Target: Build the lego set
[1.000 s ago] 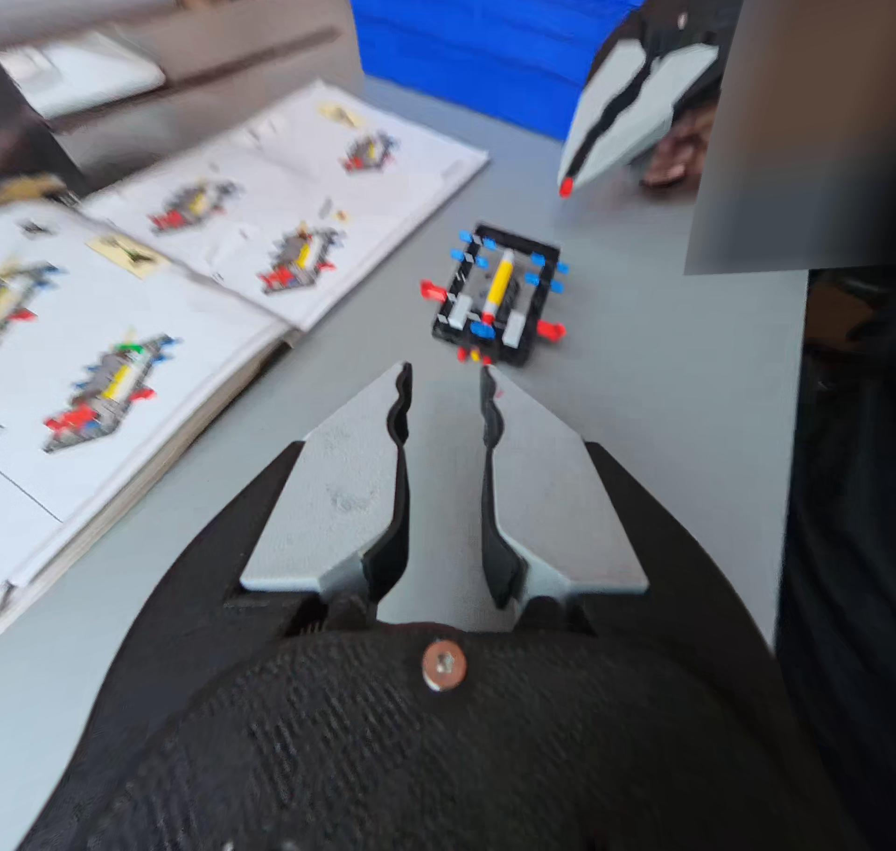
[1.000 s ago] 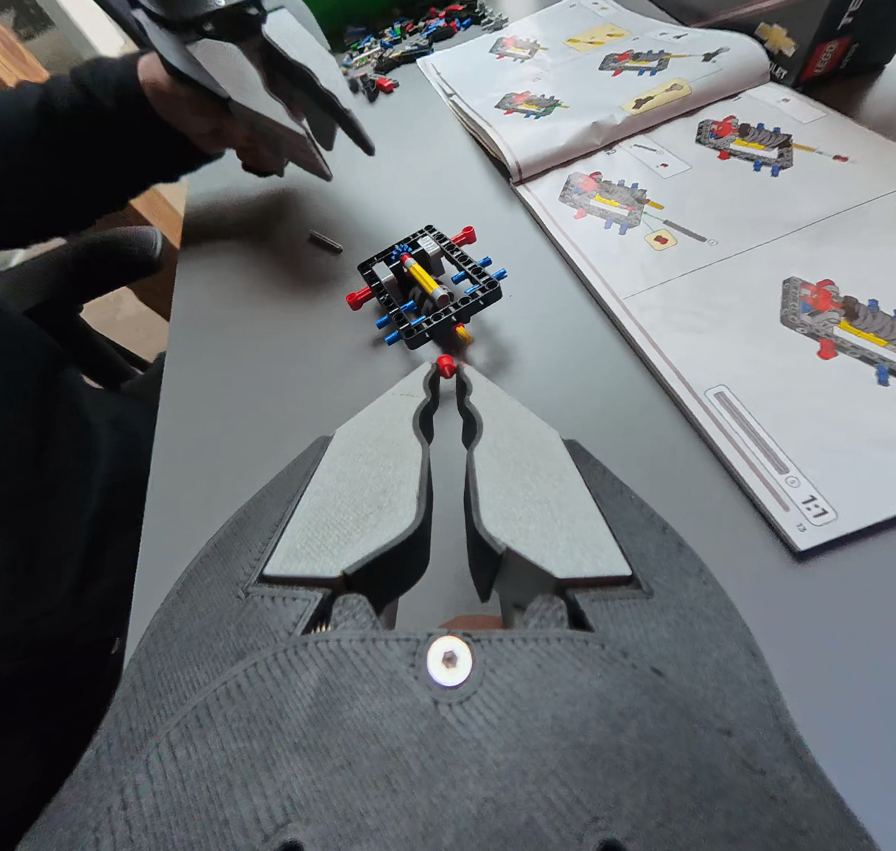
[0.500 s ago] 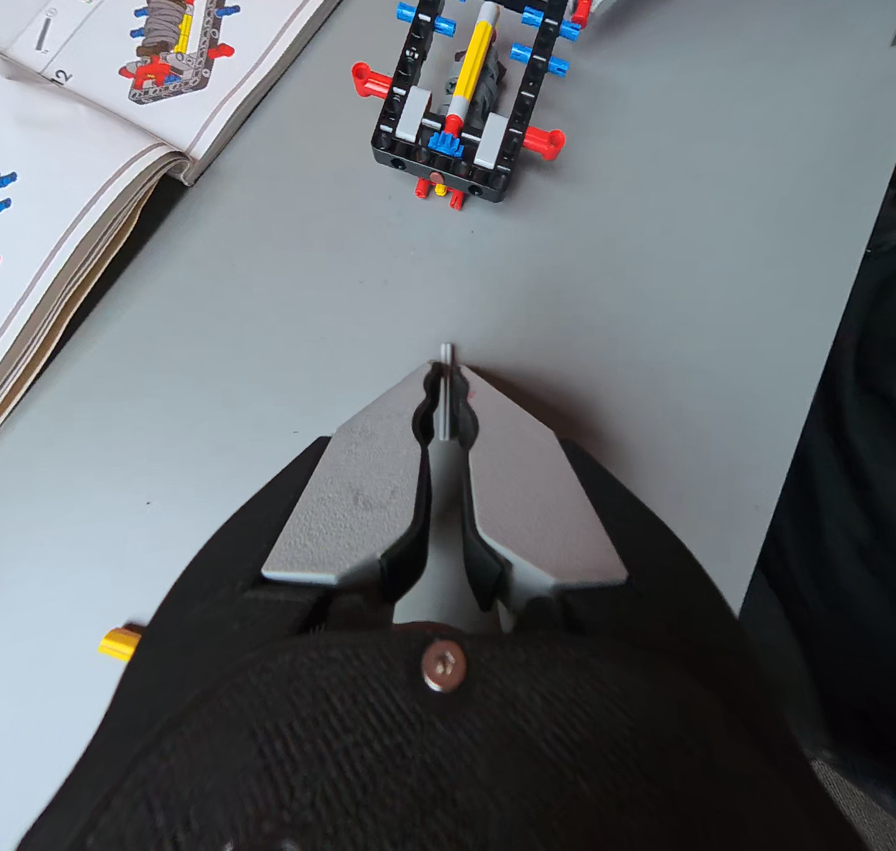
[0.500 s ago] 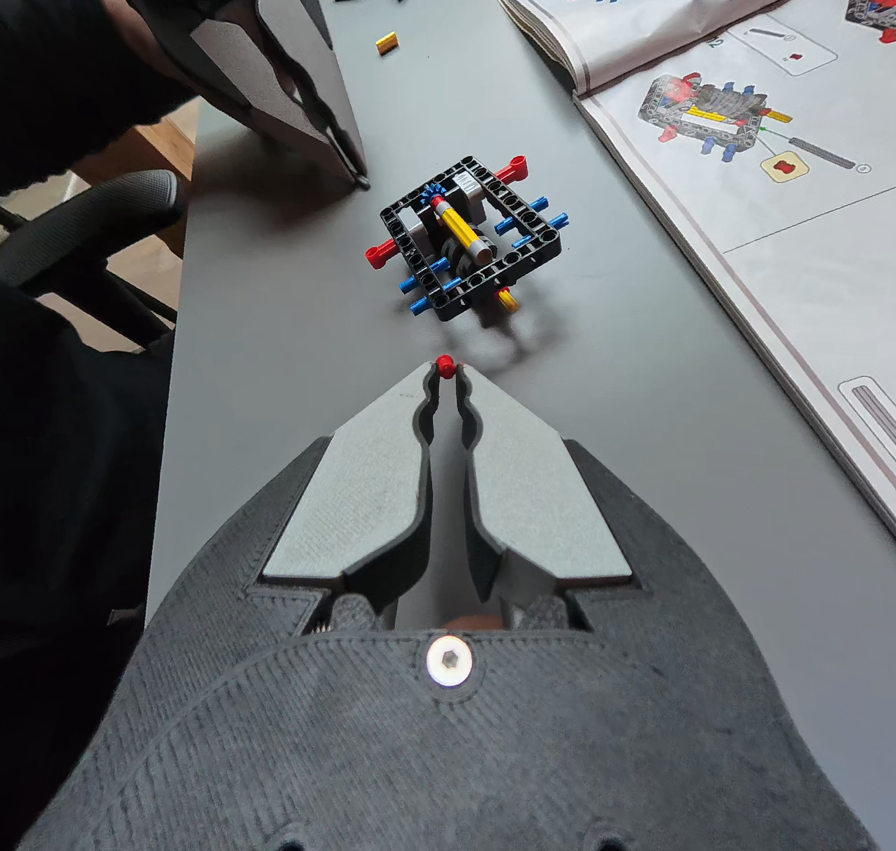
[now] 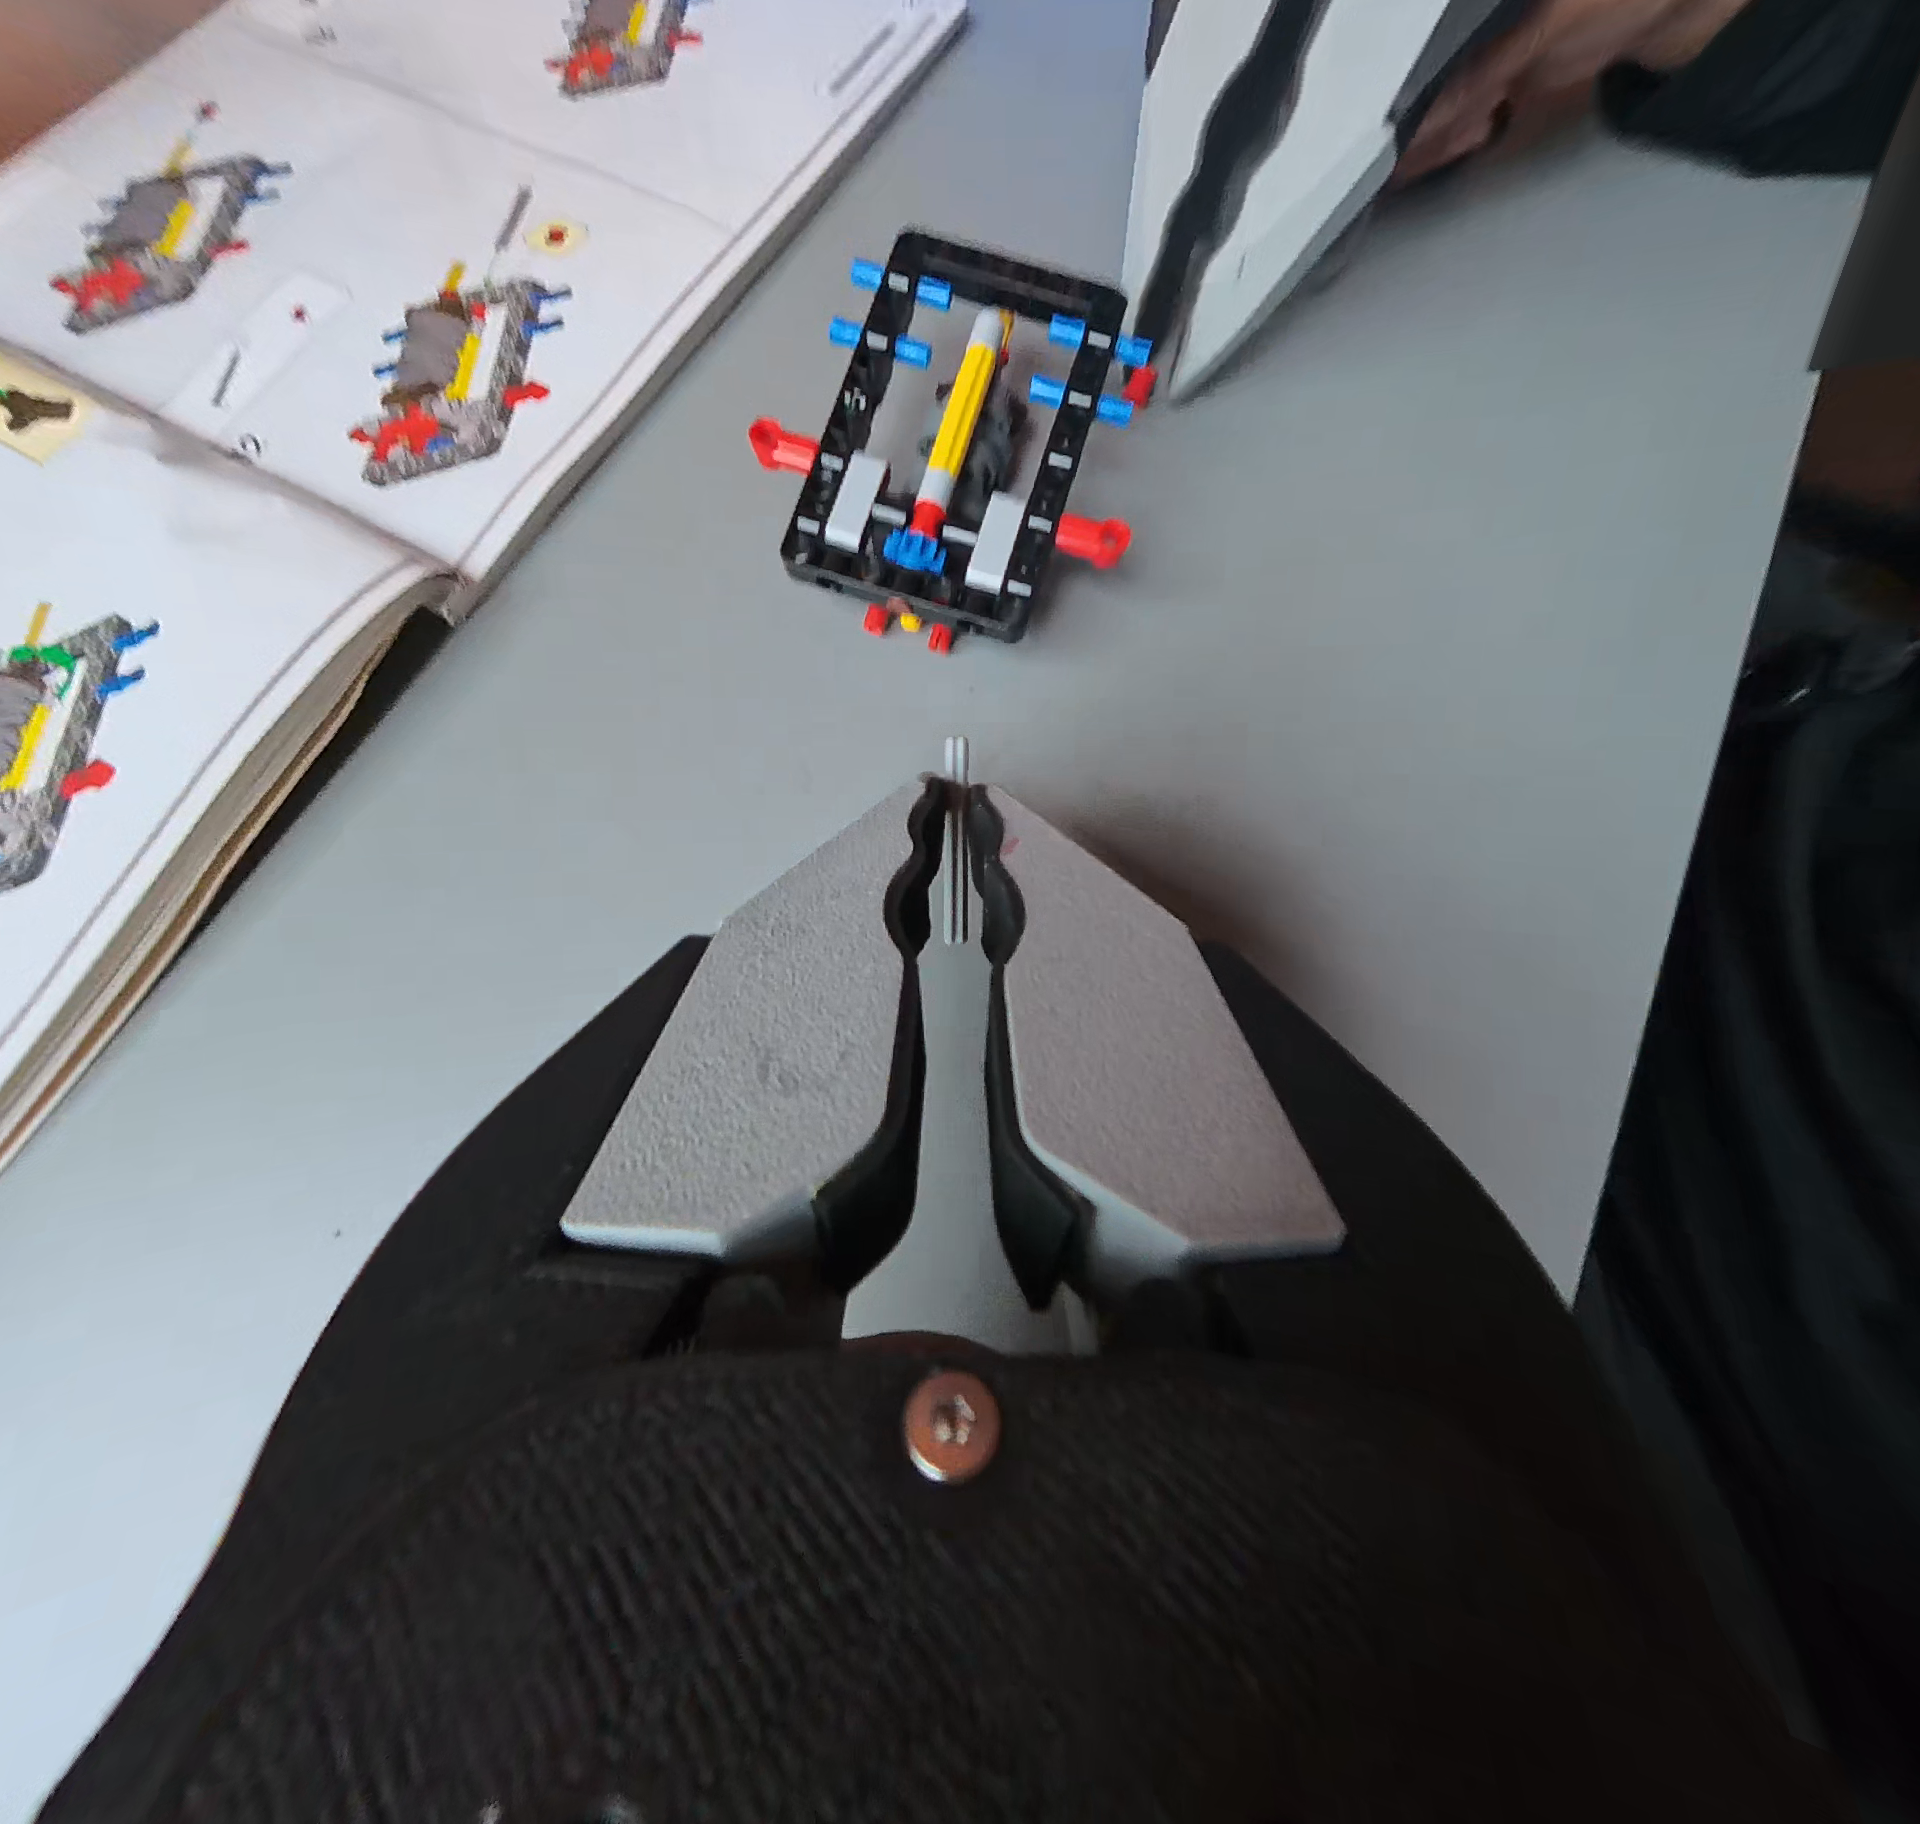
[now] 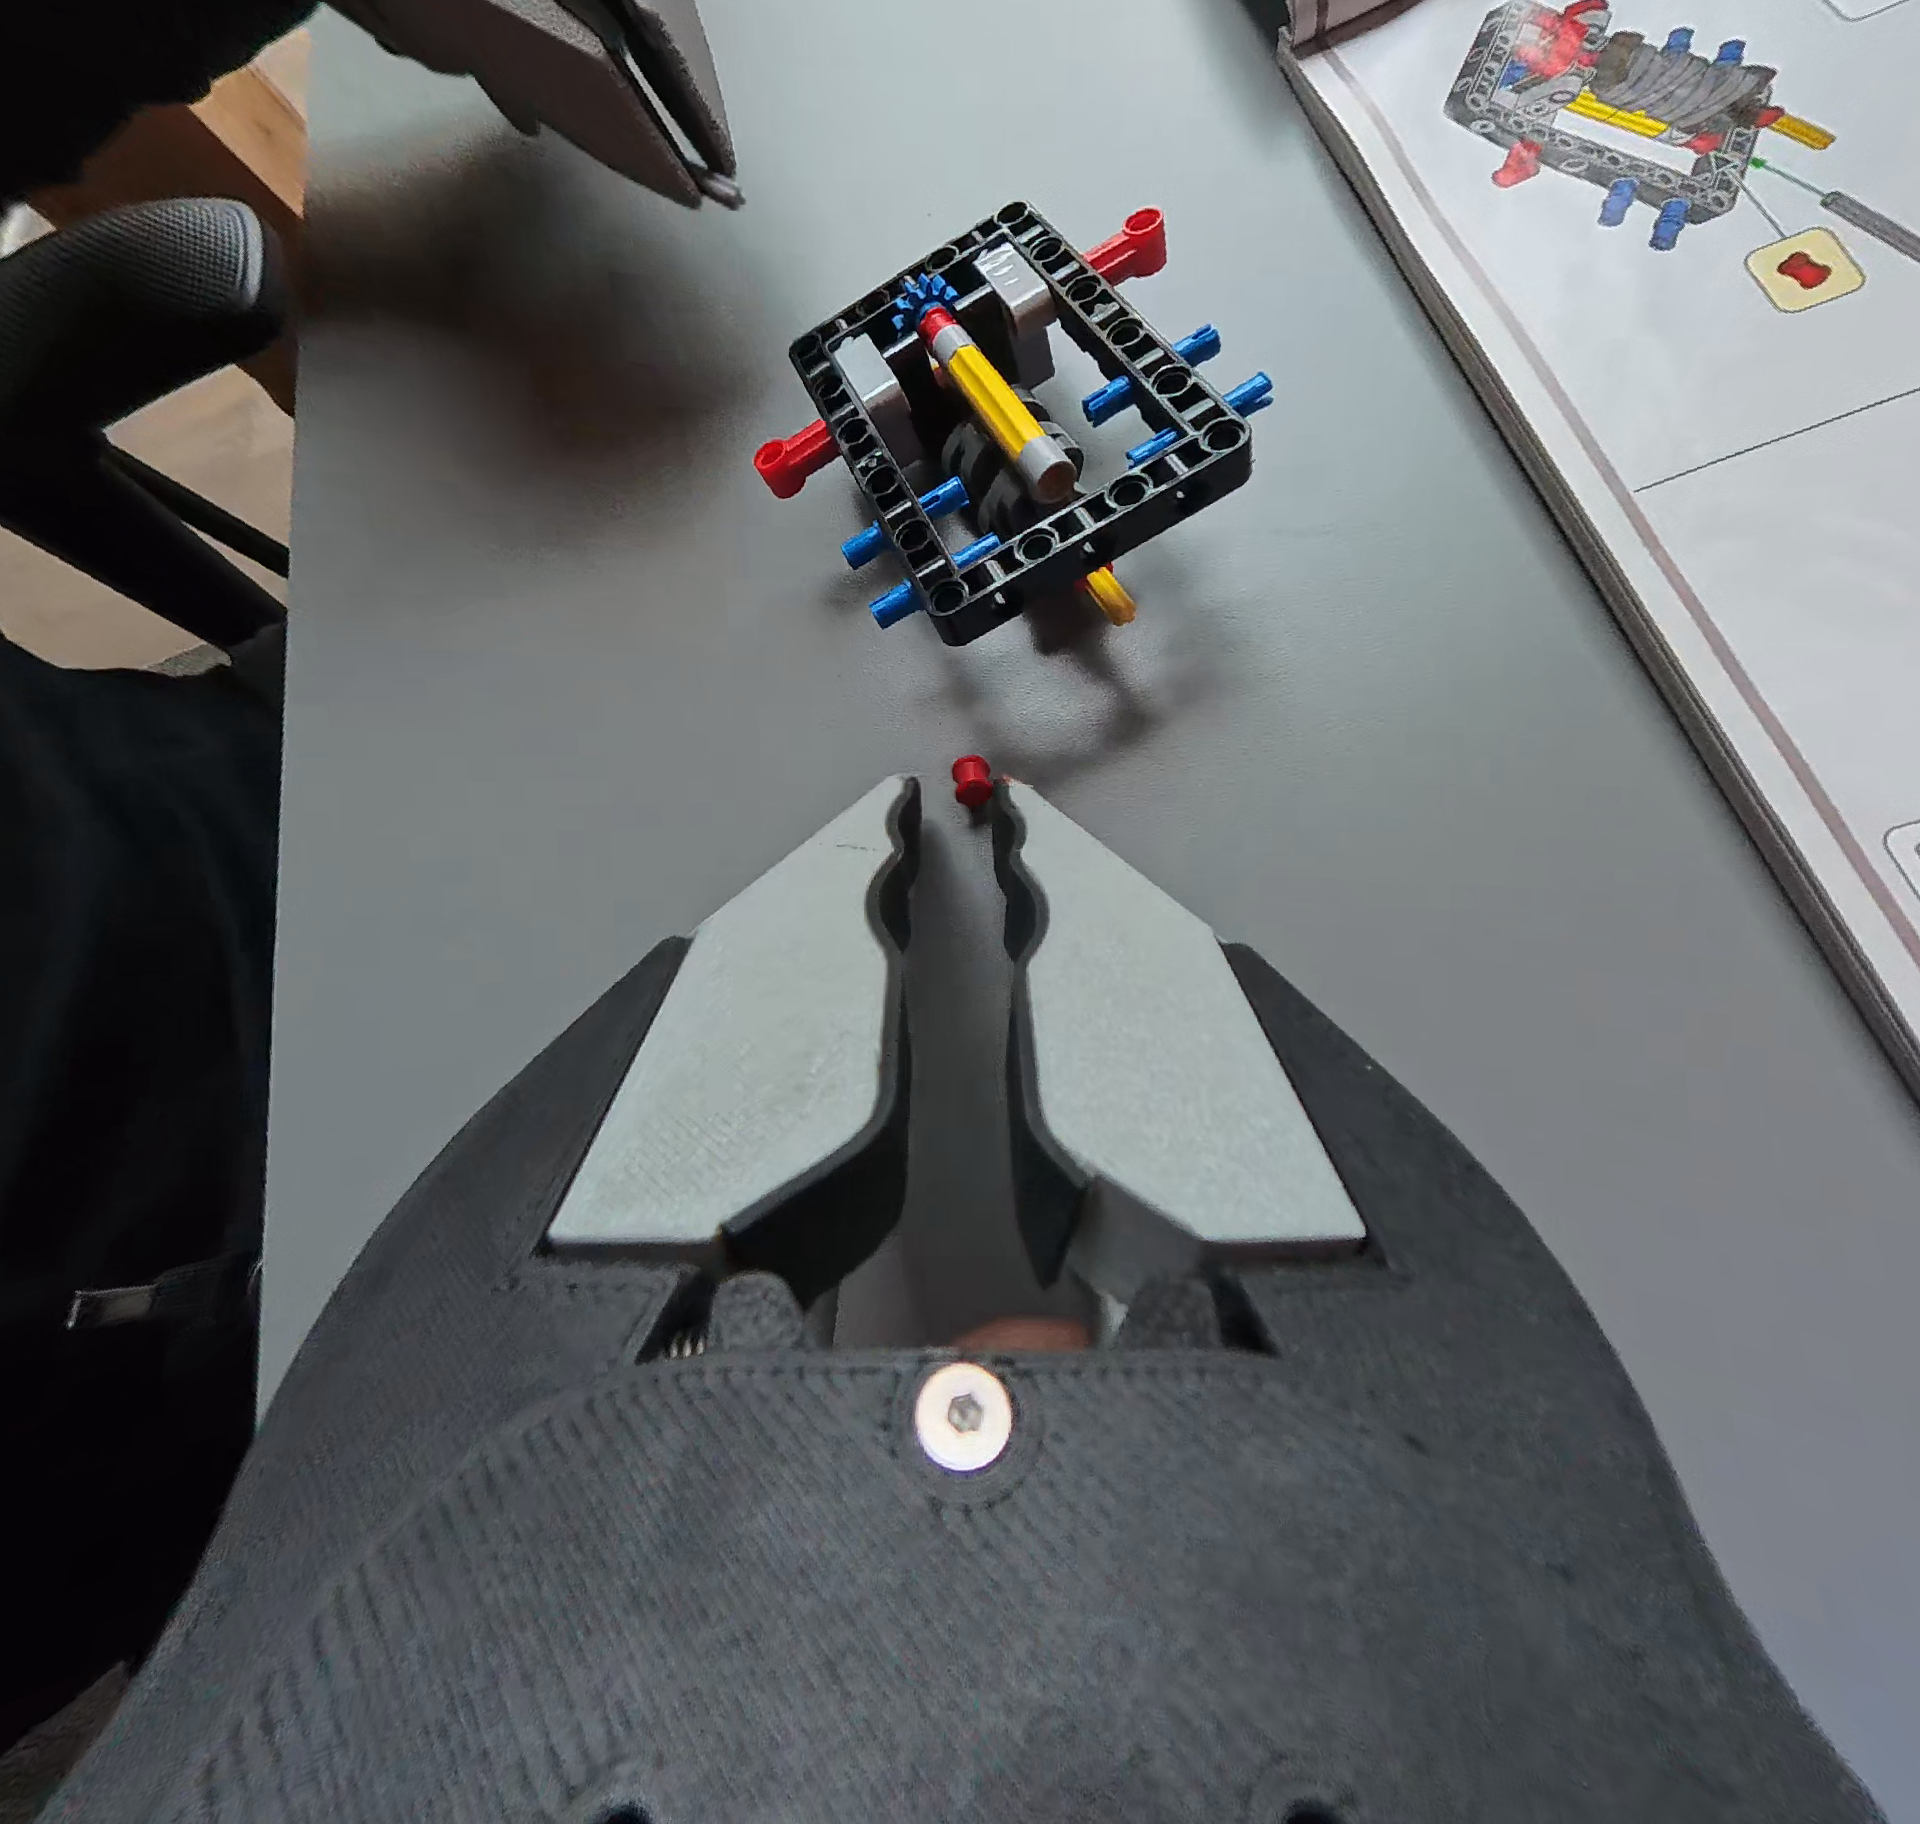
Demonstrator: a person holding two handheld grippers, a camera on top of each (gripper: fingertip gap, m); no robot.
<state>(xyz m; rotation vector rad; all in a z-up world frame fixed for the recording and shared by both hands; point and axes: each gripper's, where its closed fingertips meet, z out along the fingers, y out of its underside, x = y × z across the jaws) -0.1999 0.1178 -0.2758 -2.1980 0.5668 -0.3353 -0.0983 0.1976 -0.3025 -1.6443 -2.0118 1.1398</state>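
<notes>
My left gripper (image 5: 954, 789) is shut on a thin grey axle (image 5: 956, 870) that sticks out past the fingertips above the grey table. The black lego frame (image 5: 956, 444) with yellow axle, blue pins and red connectors lies ahead of it. My right gripper (image 6: 951, 808) is open. A small red bush (image 6: 971, 780) sits at its right fingertip (image 6: 1013, 818), with a gap to the left pad. The frame (image 6: 1023, 424) lies just beyond. In the left wrist view the right gripper (image 5: 1174, 377) stands at the frame's far right corner, the red bush (image 5: 1140, 384) at its tip.
The open instruction booklet lies left of the frame in the left wrist view (image 5: 312, 320) and to the right in the right wrist view (image 6: 1714, 372). The left gripper (image 6: 717, 185) shows at the upper left. A black chair armrest (image 6: 135, 268) is beyond the table's left edge. Some 15 cm of space lies between my two pairs of fingers.
My left gripper shut on the grey axle and has pulled back from the frame with it. My right jaws have opened, so the red bush is no longer pinched, and moved closer to the frame.
</notes>
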